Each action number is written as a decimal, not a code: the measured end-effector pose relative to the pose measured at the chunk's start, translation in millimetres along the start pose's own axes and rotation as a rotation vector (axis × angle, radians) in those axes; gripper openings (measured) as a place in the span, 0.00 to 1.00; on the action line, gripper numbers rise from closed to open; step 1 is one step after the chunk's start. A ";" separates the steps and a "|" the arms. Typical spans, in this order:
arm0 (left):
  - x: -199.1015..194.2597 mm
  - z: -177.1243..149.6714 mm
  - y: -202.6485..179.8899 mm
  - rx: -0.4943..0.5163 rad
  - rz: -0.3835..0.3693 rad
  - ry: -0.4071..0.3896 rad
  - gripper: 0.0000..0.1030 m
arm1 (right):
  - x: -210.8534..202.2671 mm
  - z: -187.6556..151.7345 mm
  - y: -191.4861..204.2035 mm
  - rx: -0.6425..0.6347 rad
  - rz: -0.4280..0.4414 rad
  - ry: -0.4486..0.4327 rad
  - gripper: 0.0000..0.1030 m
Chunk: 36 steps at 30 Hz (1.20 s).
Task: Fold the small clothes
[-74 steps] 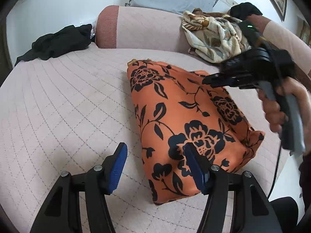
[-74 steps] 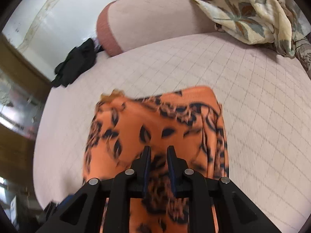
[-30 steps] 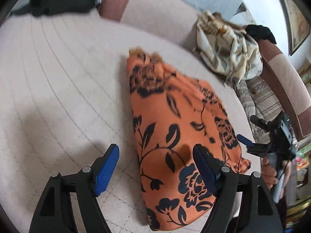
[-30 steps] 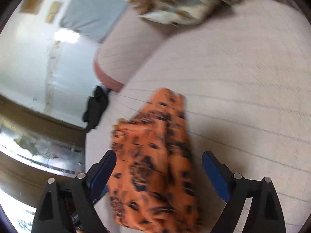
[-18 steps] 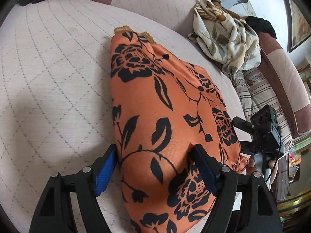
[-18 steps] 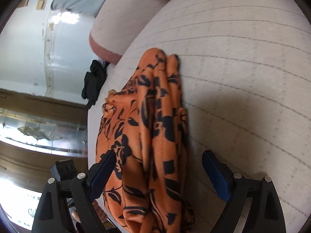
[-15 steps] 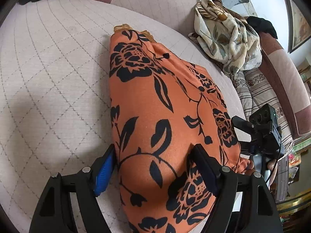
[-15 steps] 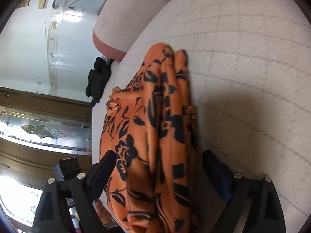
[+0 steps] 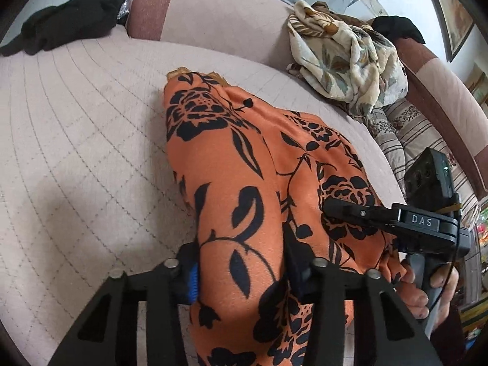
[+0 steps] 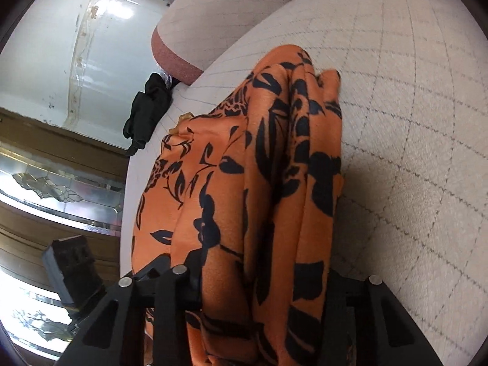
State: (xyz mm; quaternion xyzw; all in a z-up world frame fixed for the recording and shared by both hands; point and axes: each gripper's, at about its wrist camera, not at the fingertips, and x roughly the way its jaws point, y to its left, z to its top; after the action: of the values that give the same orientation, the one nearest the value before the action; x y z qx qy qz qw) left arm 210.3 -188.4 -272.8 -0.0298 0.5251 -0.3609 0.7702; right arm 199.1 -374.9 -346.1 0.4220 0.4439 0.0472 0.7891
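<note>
An orange garment with black flowers (image 9: 244, 164) lies folded into a long strip on the quilted beige seat (image 9: 76, 152). My left gripper (image 9: 241, 271) straddles its near end, jaws closed in on a thick bunch of the cloth. My right gripper (image 10: 262, 286) grips the garment (image 10: 253, 183) at its other near edge, cloth bunched between its jaws. The right gripper also shows in the left wrist view (image 9: 390, 216), low on the garment's right side.
A cream floral cloth (image 9: 344, 52) is heaped on the sofa back at the right. A black garment (image 9: 61, 21) lies at the far left. A striped cushion (image 9: 421, 134) sits at the right. A wooden glass-panelled cabinet (image 10: 45, 183) stands to the left.
Both grippers have pushed onto the garment's near end and narrowed from wide open until cloth fills the jaws. The right gripper now lies against the garment's right side.
</note>
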 end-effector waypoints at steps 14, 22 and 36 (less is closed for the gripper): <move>-77.0 -18.0 4.8 0.028 0.107 -0.137 0.39 | -22.0 -23.6 64.9 -0.107 0.076 -0.044 0.38; -115.7 -33.6 8.2 0.012 0.175 -0.186 0.39 | -16.5 -48.2 100.2 -0.148 0.120 -0.039 0.38; -135.8 -68.7 37.1 -0.050 0.229 -0.178 0.39 | 16.1 -87.0 126.8 -0.157 0.132 0.015 0.38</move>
State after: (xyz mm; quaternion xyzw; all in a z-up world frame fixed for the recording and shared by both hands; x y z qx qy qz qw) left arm 147.1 -58.4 -212.4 -0.0207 0.4634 -0.2534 0.8489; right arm 182.4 -232.3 -288.7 0.3867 0.4160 0.1368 0.8116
